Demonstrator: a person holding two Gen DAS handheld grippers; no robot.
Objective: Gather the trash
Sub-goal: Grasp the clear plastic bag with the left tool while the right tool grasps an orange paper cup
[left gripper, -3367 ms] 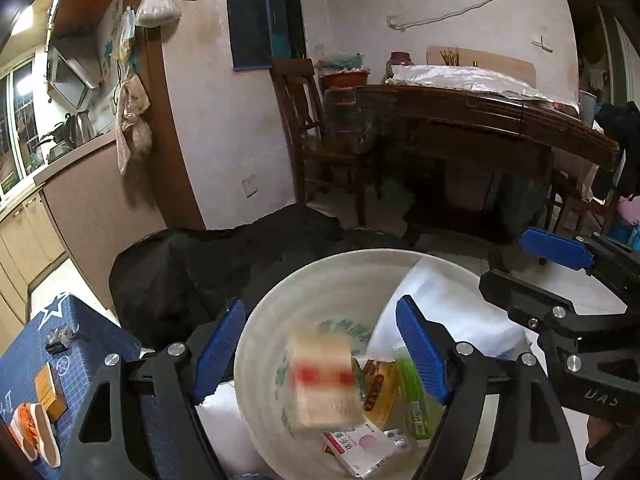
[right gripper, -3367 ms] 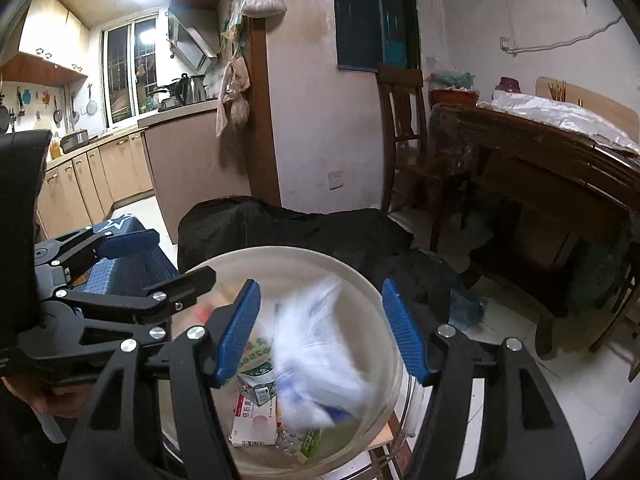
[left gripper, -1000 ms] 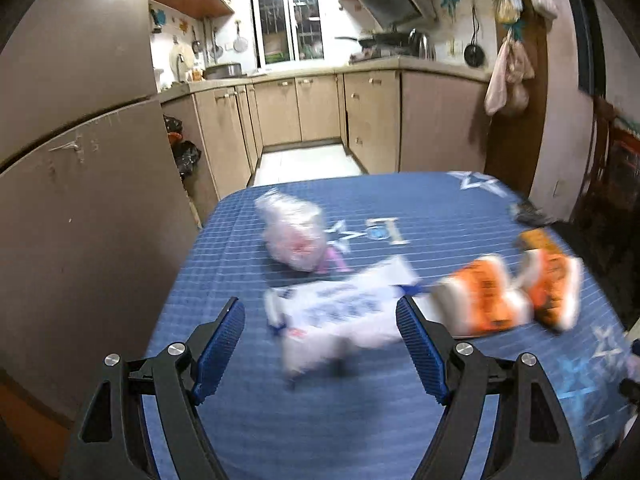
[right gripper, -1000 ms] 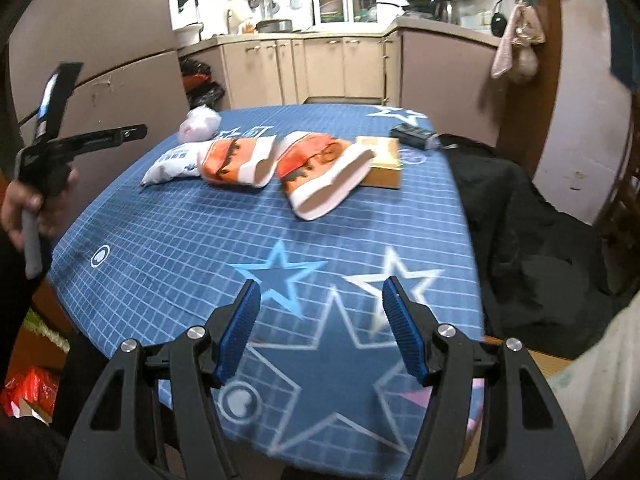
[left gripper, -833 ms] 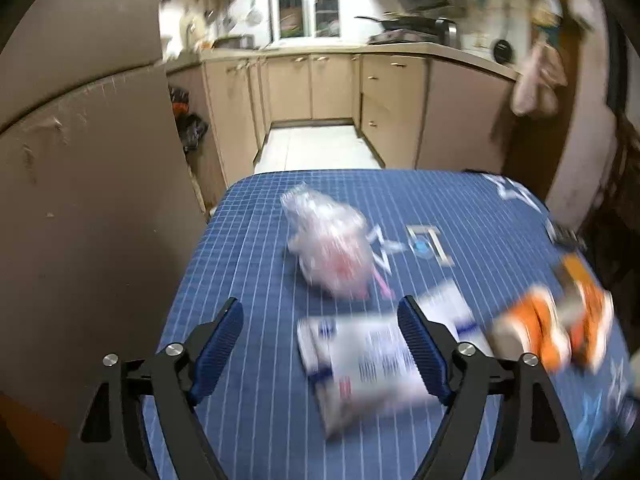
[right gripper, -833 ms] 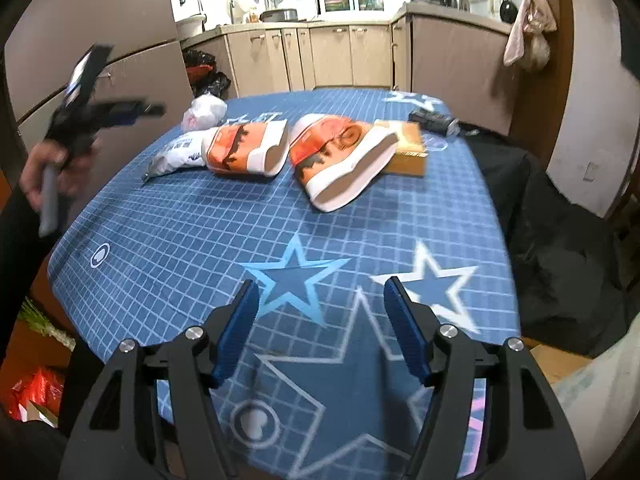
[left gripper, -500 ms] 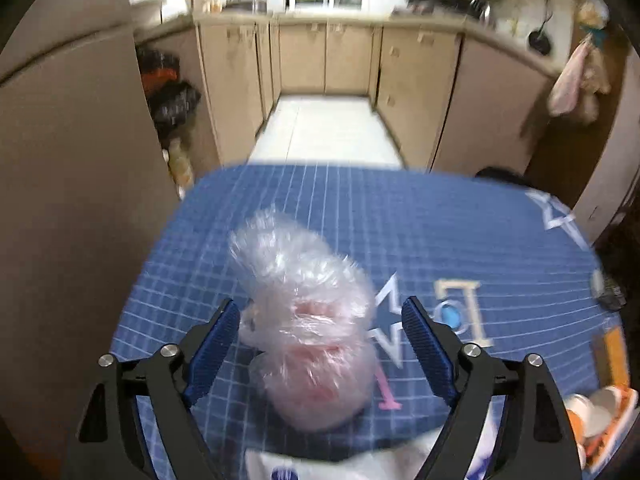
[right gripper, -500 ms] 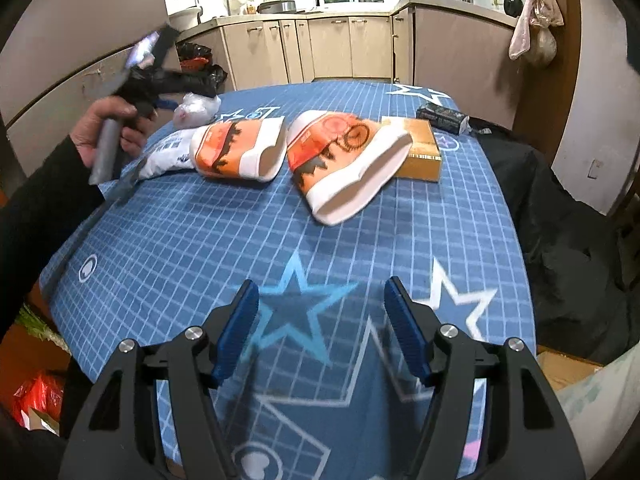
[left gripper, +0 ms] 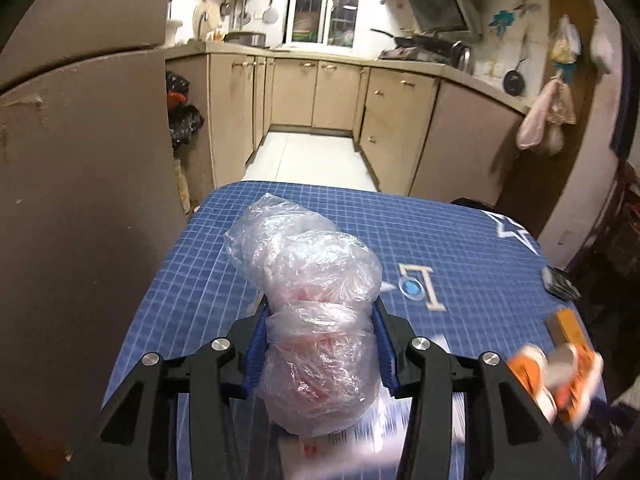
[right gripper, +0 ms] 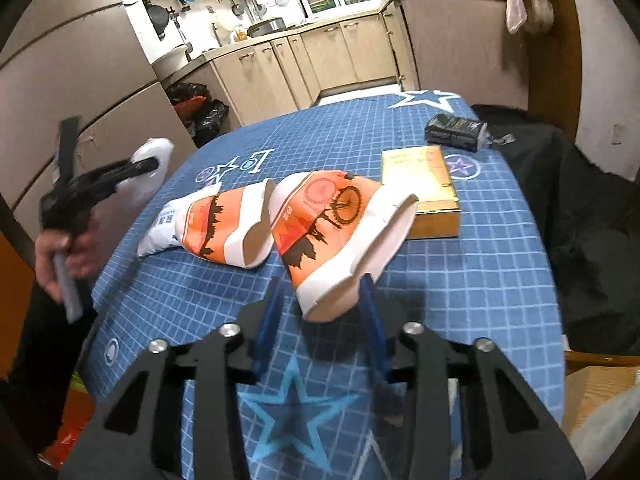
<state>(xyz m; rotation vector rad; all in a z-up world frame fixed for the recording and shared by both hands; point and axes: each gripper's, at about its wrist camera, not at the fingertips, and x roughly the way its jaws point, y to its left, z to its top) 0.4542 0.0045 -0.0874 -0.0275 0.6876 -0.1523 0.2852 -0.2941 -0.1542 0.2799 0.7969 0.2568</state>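
A crumpled clear plastic bag with something red inside sits between the blue pads of my left gripper. The jaws are closing and pinch the bag at its waist. In the right wrist view the same left gripper holds the bag at the table's far left. Two squashed orange-and-white paper cups lie on the blue gridded table. The nearer cup has its end between the fingers of my right gripper. Those jaws are closing, with a gap still at the left finger. The other cup lies beside it.
A white-and-blue packet lies behind the left cup. A yellow box and a black packet lie further back. A brown fridge stands to the left of the table, and a black cloth-covered bulk to the right.
My left gripper swung to the plastic bag and its jaws narrowed onto it. My right gripper came forward to the nearer cup and its jaws narrowed around the cup's end.
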